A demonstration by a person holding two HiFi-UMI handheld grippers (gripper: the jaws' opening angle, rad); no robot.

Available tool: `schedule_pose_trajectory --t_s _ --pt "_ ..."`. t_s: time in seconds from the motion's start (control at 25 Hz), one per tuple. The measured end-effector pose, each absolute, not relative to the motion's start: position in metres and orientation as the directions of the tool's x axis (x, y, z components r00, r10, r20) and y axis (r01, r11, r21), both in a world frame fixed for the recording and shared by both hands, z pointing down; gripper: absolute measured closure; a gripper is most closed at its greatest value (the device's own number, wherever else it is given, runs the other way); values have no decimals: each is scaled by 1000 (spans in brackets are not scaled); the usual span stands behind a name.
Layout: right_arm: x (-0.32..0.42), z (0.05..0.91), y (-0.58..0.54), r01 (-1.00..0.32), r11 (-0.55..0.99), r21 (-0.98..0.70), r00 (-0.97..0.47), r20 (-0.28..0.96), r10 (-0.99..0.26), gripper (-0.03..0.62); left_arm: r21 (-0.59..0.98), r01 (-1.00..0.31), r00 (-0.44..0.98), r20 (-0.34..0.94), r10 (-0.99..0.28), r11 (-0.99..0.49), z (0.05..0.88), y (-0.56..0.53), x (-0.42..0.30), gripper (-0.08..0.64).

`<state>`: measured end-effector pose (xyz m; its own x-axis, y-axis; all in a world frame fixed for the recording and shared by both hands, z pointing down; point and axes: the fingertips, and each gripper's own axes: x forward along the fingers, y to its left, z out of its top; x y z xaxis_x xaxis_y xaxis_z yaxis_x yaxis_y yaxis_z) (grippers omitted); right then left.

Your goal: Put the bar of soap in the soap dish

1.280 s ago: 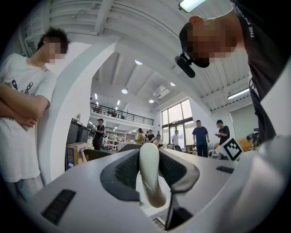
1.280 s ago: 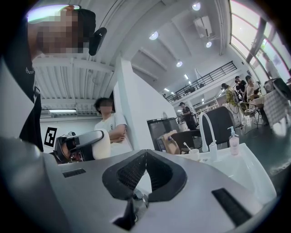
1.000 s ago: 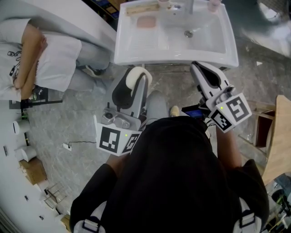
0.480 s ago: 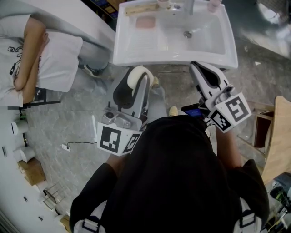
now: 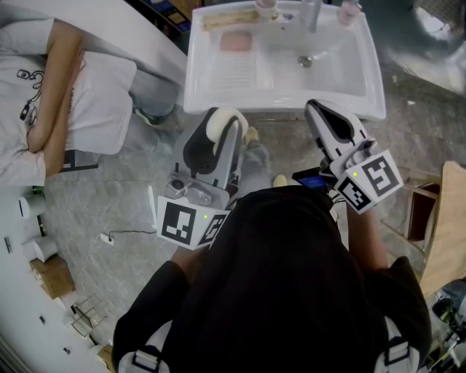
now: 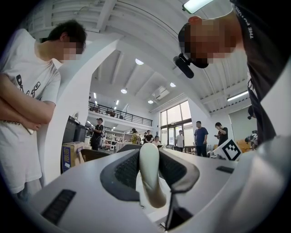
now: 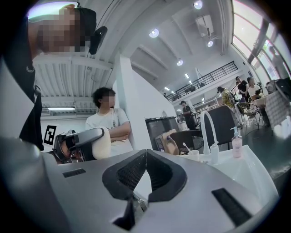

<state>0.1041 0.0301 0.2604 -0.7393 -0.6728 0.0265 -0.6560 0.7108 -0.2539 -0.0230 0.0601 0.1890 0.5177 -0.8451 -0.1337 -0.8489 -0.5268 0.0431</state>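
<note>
My left gripper (image 5: 220,128) is shut on a cream bar of soap (image 5: 223,121), held upright between the jaws just short of the white sink's front rim (image 5: 284,108). In the left gripper view the soap (image 6: 150,175) stands on edge, pinched between the dark pads of the left gripper (image 6: 148,157). A pink rounded piece (image 5: 235,41), seemingly the soap dish, lies on the sink's ribbed left ledge. My right gripper (image 5: 325,111) is shut and holds nothing, its jaws touching in the right gripper view (image 7: 145,155). That view also has the soap (image 7: 102,143) at its left.
A faucet (image 5: 312,13), a drain (image 5: 305,61) and a wooden tray (image 5: 228,17) belong to the sink's back part. A pump bottle (image 7: 236,143) and a cup (image 7: 194,156) stand by the faucet (image 7: 207,125). A bystander (image 5: 51,95) stands left. A wooden chair (image 5: 445,218) is right.
The sink has slid lower in the head view, so I am a little nearer to it. Both grippers keep their pose, the left still shut on the soap.
</note>
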Motion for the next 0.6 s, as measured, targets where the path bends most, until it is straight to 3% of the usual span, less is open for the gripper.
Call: schedule_pose_trajectory --t_s 0.6 --pt "85 266 -35 -653 711 -261 -744 44 -667 571 53 -840 532 -116 -839 -540 195 -11 -36 438"
